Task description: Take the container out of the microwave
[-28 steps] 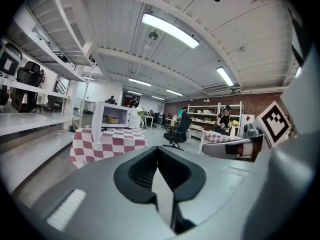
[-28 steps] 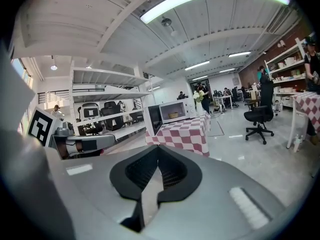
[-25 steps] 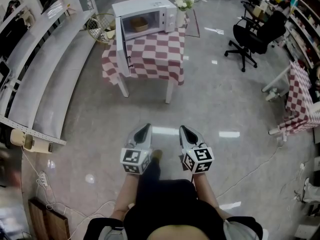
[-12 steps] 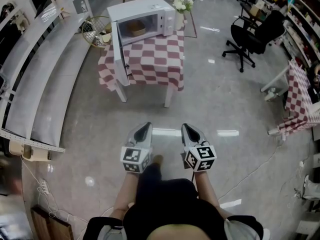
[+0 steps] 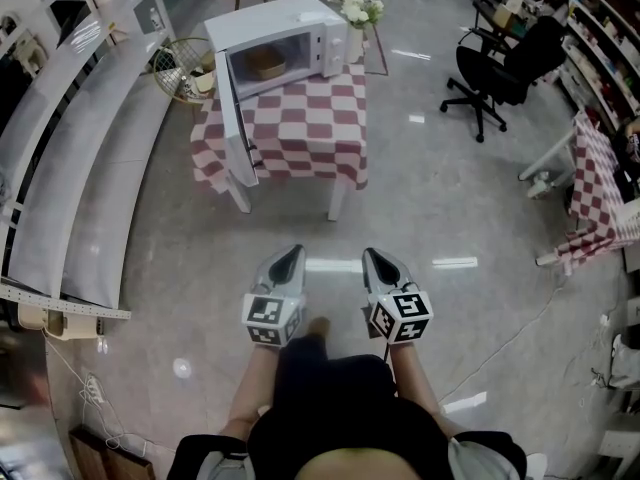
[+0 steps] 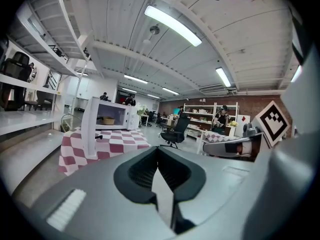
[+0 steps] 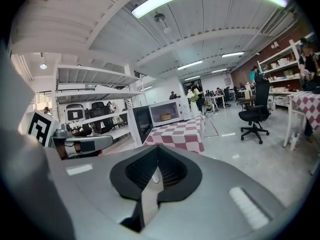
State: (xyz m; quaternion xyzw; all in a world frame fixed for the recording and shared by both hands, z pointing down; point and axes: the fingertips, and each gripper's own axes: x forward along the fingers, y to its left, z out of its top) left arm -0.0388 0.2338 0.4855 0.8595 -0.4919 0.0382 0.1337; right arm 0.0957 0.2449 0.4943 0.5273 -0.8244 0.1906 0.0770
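Note:
A white microwave (image 5: 285, 31) stands on a table with a red and white checked cloth (image 5: 300, 118), its door (image 5: 232, 118) swung wide open toward me. Inside it sits a tan container (image 5: 262, 64), also seen as a small bowl-like container (image 6: 108, 121) and container (image 7: 165, 117) in the gripper views. My left gripper (image 5: 287, 260) and right gripper (image 5: 379, 260) are held side by side over the floor, well short of the table. Both are shut with nothing between the jaws.
A long white shelf unit (image 5: 60, 168) runs along the left. A wire basket (image 5: 180, 66) sits beside the table, a flower vase (image 5: 356, 30) by the microwave. A black office chair (image 5: 505, 63) and another checked table (image 5: 600, 183) stand to the right.
The table and microwave have come a little nearer and shifted left in the head view as I walk forward. Both grippers stay shut and level.

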